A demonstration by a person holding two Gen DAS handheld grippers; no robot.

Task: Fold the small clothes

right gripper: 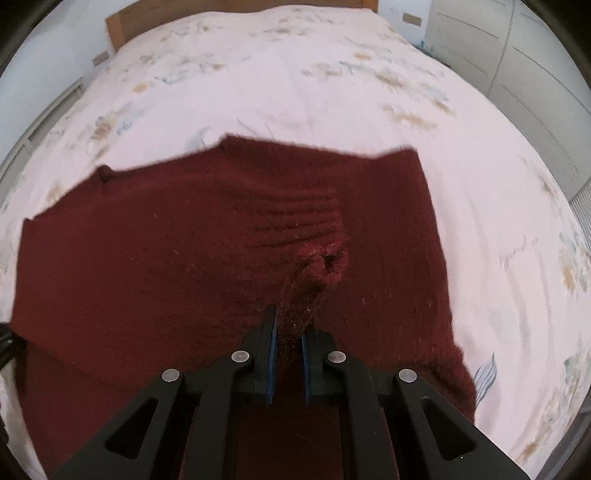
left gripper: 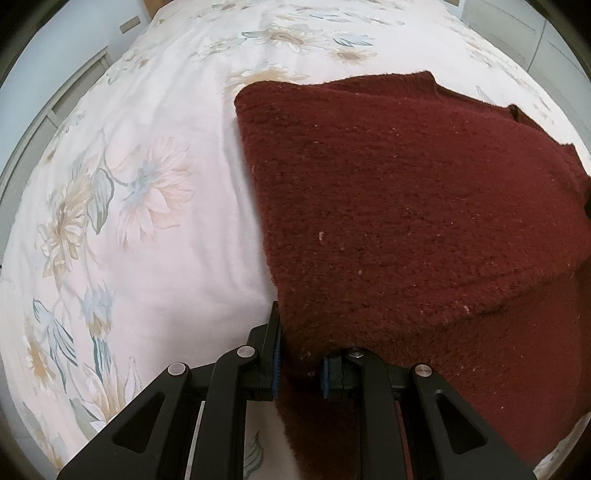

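A dark red knitted sweater [left gripper: 406, 206] lies spread on the floral bedsheet [left gripper: 147, 221]. My left gripper [left gripper: 299, 354] is shut on the sweater's near left edge, and the cloth drapes over its right finger. In the right wrist view the same sweater [right gripper: 147, 251] fills the middle, with a ribbed patch and a bunched-up cuff [right gripper: 325, 266] just ahead of the fingers. My right gripper [right gripper: 290, 332] is shut on a pinch of the knit below that cuff, which rises in a small ridge between the blue pads.
The bed is wide, with bare sheet [right gripper: 332, 92] beyond and to both sides of the sweater. A wooden headboard [right gripper: 122, 26] stands at the far end. White wardrobe doors [right gripper: 535, 81] line the right side. The right wrist view is motion-blurred.
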